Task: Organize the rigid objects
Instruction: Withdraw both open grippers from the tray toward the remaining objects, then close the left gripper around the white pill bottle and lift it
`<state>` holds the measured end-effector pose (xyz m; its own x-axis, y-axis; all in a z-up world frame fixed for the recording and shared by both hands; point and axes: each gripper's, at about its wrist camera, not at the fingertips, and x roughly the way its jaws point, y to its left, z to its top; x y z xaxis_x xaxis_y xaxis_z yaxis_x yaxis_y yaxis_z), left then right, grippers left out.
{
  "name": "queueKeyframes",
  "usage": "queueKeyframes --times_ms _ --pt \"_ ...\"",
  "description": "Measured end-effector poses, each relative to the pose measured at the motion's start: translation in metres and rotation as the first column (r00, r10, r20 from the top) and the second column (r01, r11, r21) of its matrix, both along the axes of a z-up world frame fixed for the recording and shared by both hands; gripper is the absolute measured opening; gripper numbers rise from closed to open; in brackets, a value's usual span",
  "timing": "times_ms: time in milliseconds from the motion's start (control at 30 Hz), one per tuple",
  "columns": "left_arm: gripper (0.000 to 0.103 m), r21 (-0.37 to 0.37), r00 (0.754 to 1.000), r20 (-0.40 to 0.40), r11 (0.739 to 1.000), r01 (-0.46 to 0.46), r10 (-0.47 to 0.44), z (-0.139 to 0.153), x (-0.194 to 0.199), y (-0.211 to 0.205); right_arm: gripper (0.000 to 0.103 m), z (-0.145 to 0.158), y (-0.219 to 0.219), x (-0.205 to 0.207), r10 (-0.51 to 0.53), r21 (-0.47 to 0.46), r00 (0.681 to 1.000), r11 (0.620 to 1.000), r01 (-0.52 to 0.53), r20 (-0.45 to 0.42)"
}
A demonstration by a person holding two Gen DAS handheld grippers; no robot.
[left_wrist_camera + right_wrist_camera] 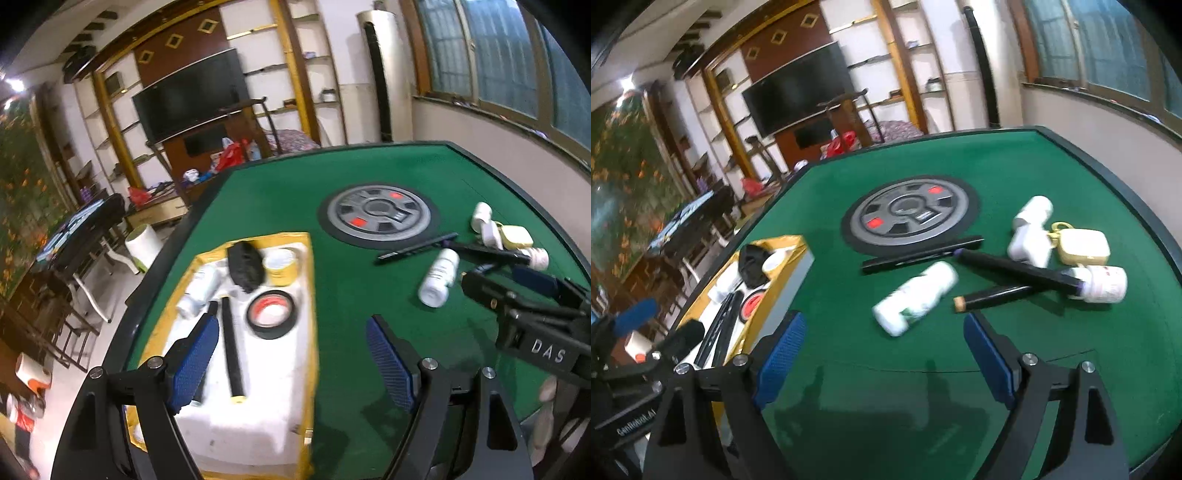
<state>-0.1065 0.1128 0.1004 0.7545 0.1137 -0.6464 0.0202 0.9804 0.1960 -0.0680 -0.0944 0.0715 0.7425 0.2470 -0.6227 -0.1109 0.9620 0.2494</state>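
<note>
Both grippers stand wide open and hold nothing. The left gripper [291, 354] hangs over the near edge of the yellow-rimmed tray [308, 295], which sits at the left of the green table [354, 273]. The tray already contains a black tape roll [271, 314], a yellow tape roll [280, 266], a black marker [232, 354], a white bottle [199, 291] and a dark lumpy object [245, 266].

The right gripper [882, 354] points at the loose items on the right of the table. The nearest is a white plastic bottle [916, 299], lying on its side just beyond the fingertips. Farther right lie two black markers [1015, 273], crossed, a second bottle [1104, 284], a cream case with a yellow clip [1082, 247] and further white bottles [1030, 225].

Judged from the view, the nearest bottle is light, stiff and smooth. It may roll. Grip across the middle of its body, jaws square to its long axis.
</note>
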Motion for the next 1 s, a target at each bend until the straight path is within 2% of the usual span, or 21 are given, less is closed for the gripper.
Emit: queueKeyframes --times_ms 167,367,467,567,633,800,1000 --pt "0.085 0.011 0.998 -0.04 0.999 0.046 -0.045 -0.004 0.002 -0.027 0.087 -0.004 -0.032 -0.004 -0.043 0.039 0.999 0.998 0.043 0.003" --pt "0.085 -0.054 0.987 -0.127 0.994 0.094 -0.101 -0.021 0.014 -0.043 0.087 -0.007 -0.074 -0.001 -0.121 0.093 0.993 0.988 0.121 -0.005" --pt "0.085 -0.076 0.98 -0.164 0.992 0.104 -0.115 -0.034 0.021 -0.047 0.087 0.0 -0.107 0.004 -0.22 0.088 0.975 0.972 0.217 0.032" --pt "0.085 -0.109 0.97 -0.208 0.988 0.107 -0.128 -0.046 0.03 -0.052 0.087 -0.001 -0.135 0.013 -0.339 0.035 0.937 0.941 0.337 0.083" --pt "0.085 -0.125 0.963 -0.227 0.985 0.116 -0.142 -0.052 0.038 -0.058 0.087 -0.007 -0.15 0.021 -0.373 0.053 0.925 0.928 0.37 0.073" --pt "0.085 -0.132 0.954 -0.229 0.978 0.164 -0.191 -0.057 0.062 -0.079 0.087 -0.027 -0.17 0.03 -0.387 0.131 0.922 0.915 0.382 0.015" --pt "0.085 -0.128 0.946 -0.232 0.971 0.203 -0.228 -0.072 0.101 -0.106 0.087 -0.037 -0.171 0.04 -0.361 0.127 0.932 0.923 0.362 -0.036"
